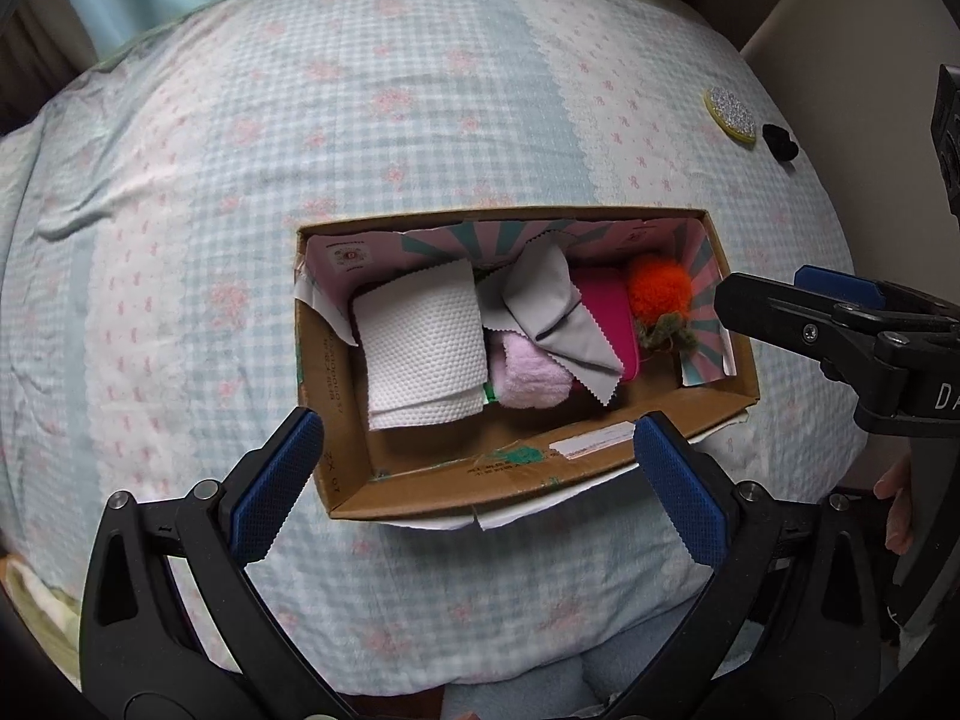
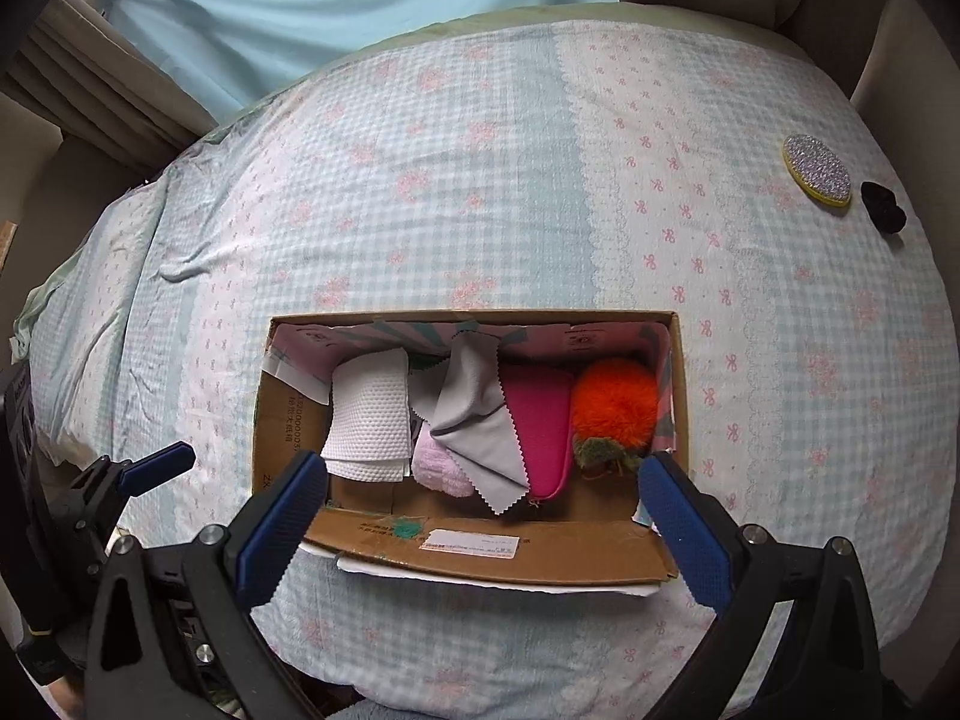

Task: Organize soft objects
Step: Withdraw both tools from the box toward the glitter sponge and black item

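Note:
An open cardboard box point(image 1: 420, 480) point(image 2: 480, 558) lies on the bed. Inside it are a white paper roll point(image 1: 420, 348) point(image 2: 366, 414), a grey cloth point(image 1: 552, 306) point(image 2: 480, 420), a pale pink fluffy item point(image 1: 528, 378) point(image 2: 435, 468), a magenta pouch point(image 1: 606, 312) point(image 2: 543, 420) and an orange pompom toy point(image 1: 657, 291) point(image 2: 612, 402). My left gripper point(image 1: 474, 474) is open and empty over the box's near wall. My right gripper point(image 2: 480, 510) is open and empty over the box's near edge; it also shows in the left wrist view point(image 1: 798, 312) beside the box's right end.
A round glittery pad with a yellow rim point(image 1: 730, 116) point(image 2: 817, 170) and a small black fluffy item point(image 1: 779, 143) point(image 2: 883, 207) lie on the checked bedspread point(image 1: 360, 150) point(image 2: 480, 180) at the far right. A light blue curtain point(image 2: 360, 0) hangs behind the bed.

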`<state>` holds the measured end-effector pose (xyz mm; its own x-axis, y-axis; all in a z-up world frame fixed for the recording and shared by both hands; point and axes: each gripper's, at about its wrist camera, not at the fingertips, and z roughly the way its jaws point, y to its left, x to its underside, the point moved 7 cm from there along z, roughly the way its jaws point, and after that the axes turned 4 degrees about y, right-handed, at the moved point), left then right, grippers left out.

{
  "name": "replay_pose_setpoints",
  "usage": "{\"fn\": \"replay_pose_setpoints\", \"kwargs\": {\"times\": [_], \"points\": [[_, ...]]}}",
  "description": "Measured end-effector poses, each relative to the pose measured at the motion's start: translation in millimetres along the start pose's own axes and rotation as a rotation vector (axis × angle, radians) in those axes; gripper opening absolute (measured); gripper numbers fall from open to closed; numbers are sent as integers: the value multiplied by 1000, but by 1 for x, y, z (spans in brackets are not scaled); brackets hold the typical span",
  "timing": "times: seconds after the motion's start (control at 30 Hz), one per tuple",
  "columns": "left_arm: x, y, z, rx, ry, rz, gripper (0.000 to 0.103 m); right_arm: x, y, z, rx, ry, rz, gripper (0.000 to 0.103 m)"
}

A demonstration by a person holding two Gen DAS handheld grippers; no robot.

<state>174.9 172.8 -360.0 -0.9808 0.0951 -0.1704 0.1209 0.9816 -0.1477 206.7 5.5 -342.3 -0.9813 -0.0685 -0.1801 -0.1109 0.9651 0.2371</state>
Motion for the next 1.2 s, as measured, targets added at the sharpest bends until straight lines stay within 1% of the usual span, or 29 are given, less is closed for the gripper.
{"fn": "replay_pose_setpoints", "kwargs": {"times": [0.07, 0.2, 0.33, 0.43, 0.53, 0.6, 0.67, 0.77, 0.87, 0.97, 1.1, 1.2], "points": [[-1, -5, -18, -3, -27, -2, 103, 0, -3, -24, 31, -53, -9, 103], [-10, -19, -59, -9, -109, 6, 103, -2, -17, -72, 82, -152, -18, 103], [-27, -42, -94, -4, -189, 17, 103, -4, -46, -117, 137, -248, 13, 103], [-41, -67, -116, 1, -247, 22, 103, -4, -75, -145, 183, -306, 42, 103], [-54, -95, -134, -33, -317, 22, 103, -5, -108, -162, 204, -341, 54, 103], [-63, -116, -143, -52, -362, 29, 103, -6, -131, -167, 207, -340, 60, 103], [-72, -137, -148, -77, -389, 26, 103, -7, -155, -171, 206, -342, 75, 103], [-86, -171, -144, -67, -401, 26, 103, -10, -192, -179, 206, -362, 91, 103], [-104, -206, -129, -49, -392, 23, 103, -17, -228, -183, 229, -375, 82, 103], [-125, -241, -108, -32, -387, 11, 103, -30, -266, -182, 241, -383, 58, 103], [-157, -284, -74, -32, -390, 0, 103, -52, -314, -169, 242, -376, 12, 103], [-185, -316, -41, -28, -376, 20, 103, -72, -347, -154, 238, -367, -9, 103]]}}
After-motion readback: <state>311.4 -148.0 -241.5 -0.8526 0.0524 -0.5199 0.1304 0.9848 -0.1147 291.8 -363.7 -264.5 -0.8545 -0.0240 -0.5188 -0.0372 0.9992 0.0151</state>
